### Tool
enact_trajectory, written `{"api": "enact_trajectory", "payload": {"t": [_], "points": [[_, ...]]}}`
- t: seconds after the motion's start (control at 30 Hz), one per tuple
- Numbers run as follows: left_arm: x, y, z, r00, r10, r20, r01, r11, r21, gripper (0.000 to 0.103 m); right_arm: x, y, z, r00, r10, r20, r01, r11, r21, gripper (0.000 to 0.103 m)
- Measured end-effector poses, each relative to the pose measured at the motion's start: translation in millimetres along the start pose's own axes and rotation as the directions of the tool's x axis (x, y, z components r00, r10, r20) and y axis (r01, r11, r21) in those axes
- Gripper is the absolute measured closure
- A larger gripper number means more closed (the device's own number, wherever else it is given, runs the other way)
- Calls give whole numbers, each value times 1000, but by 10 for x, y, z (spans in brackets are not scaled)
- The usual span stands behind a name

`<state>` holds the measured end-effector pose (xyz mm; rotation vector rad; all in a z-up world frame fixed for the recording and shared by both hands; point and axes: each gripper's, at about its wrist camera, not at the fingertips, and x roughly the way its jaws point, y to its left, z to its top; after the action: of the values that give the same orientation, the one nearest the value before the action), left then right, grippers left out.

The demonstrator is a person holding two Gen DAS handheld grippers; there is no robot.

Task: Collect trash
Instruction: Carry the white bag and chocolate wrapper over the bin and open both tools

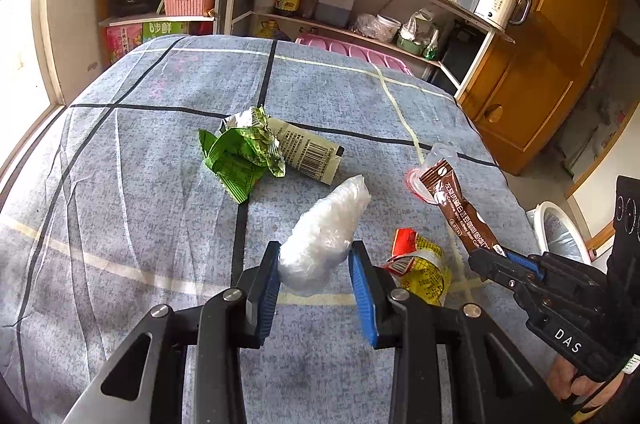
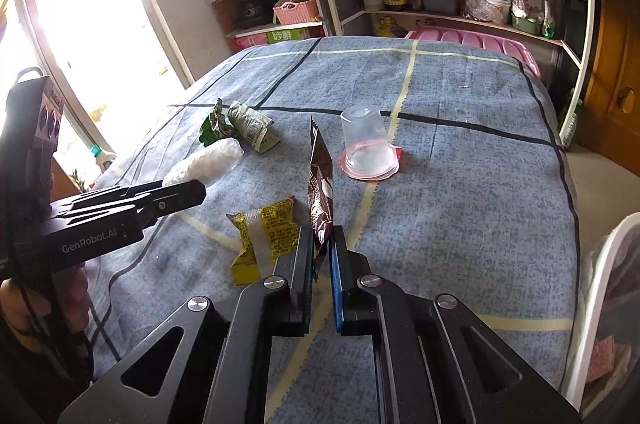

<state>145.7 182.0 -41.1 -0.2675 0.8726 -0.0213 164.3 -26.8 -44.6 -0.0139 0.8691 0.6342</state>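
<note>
A table covered with a blue-grey cloth with dark and pale stripes (image 1: 120, 152) stands in a small kitchen, with open shelves of bottles and pots behind it.

Nearest in the left wrist view, the left gripper (image 1: 314, 266) is closed on a crumpled ball of white thin plastic (image 1: 326, 234); its blue pads press the lower part from both sides and the rest sticks out forward beyond the fingertips. In the right wrist view, the right gripper (image 2: 322, 244) is pressed together on the lower end of a long brown coffee sachet (image 2: 320, 184), which stands up almost vertical from between the fingers.

Both pieces seem to be clear of the cloth, so I judge the step in hand is to carry them to the white-rimmed bin lined with a bag (image 2: 600, 304), which is at the right edge of the table, just beside the right gripper. To do it well, keep both grips firm, because the plastic is soft and the sachet is thin and may slip. Open the fingers only when each piece is over the mouth of the bin.

Just beyond the grippers a yellow crumpled wrapper with red print (image 1: 420, 264) lies on the cloth between them. Further away are a clear plastic cup standing upside down on its red-edged lid (image 2: 368, 148), and at the far left a green torn wrapper (image 1: 240, 156) touching a pale packet with a barcode (image 1: 308, 154).
</note>
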Motion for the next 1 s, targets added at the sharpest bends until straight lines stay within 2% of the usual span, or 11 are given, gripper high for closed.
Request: {"api": "enact_trajectory", "payload": {"t": [0.43, 1.0], "points": [[-325, -430, -54, 997, -62, 55, 58, 996, 62, 69, -391, -165, -135, 998, -19, 59, 15, 997, 72, 95], [-399, -1318, -160, 985, -166, 42, 155, 967, 201, 69, -1042, -578, -416, 984, -108, 145, 82, 982, 172, 95]]}}
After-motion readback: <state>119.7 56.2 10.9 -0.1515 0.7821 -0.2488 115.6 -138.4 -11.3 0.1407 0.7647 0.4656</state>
